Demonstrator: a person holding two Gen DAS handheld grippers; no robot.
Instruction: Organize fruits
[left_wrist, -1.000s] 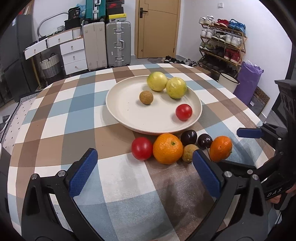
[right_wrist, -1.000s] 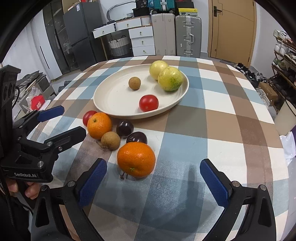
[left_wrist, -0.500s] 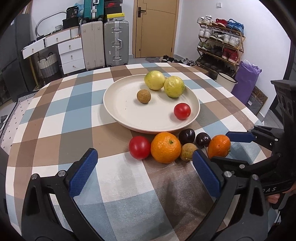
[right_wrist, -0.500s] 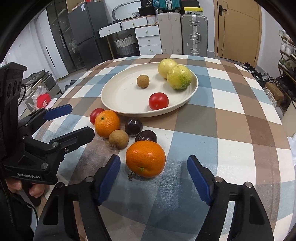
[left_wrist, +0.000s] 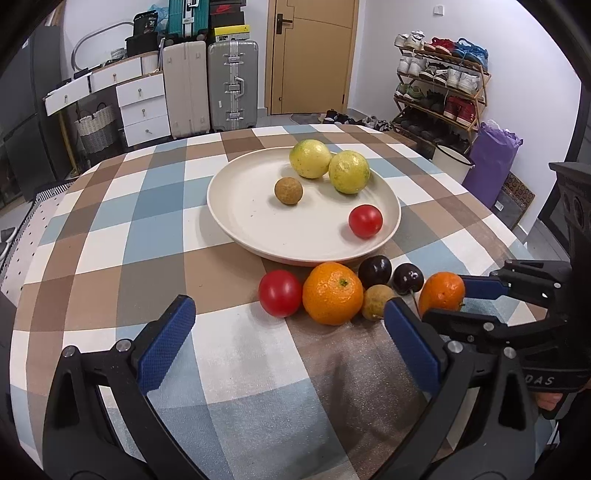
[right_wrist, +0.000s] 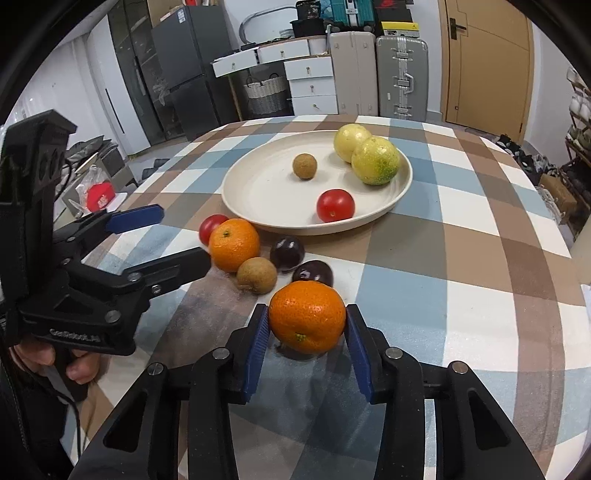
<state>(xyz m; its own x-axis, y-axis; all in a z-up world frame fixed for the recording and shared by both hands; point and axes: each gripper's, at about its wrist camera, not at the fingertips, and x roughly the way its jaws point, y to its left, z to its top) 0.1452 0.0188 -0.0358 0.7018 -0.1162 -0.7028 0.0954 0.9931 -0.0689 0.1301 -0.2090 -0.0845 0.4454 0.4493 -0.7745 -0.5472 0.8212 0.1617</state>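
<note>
A cream plate (left_wrist: 236, 206) (right_wrist: 251, 192) holds two yellow-green fruits (left_wrist: 349, 171), a small brown fruit (left_wrist: 288, 190) and a red tomato (left_wrist: 365, 220). In front of it on the table lie a red tomato (left_wrist: 280, 292), a large orange (left_wrist: 332, 293), a brown fruit (left_wrist: 376, 301) and two dark plums (left_wrist: 375, 271). My right gripper (right_wrist: 306, 330) is shut on a smaller orange (right_wrist: 307, 316) (left_wrist: 441, 295), which rests on the table. My left gripper (left_wrist: 288, 339) is open and empty, just short of the row of fruit.
The round table has a checked cloth (left_wrist: 147, 229). Suitcases (left_wrist: 232, 85), drawers and a door stand behind it; a shoe rack (left_wrist: 439, 92) and a purple bag (left_wrist: 491, 158) are at the right. A fridge (right_wrist: 177, 74) is at the far left.
My right gripper has moved forward and closed its fingers on the smaller orange. My left gripper has stayed open and nearly still.
</note>
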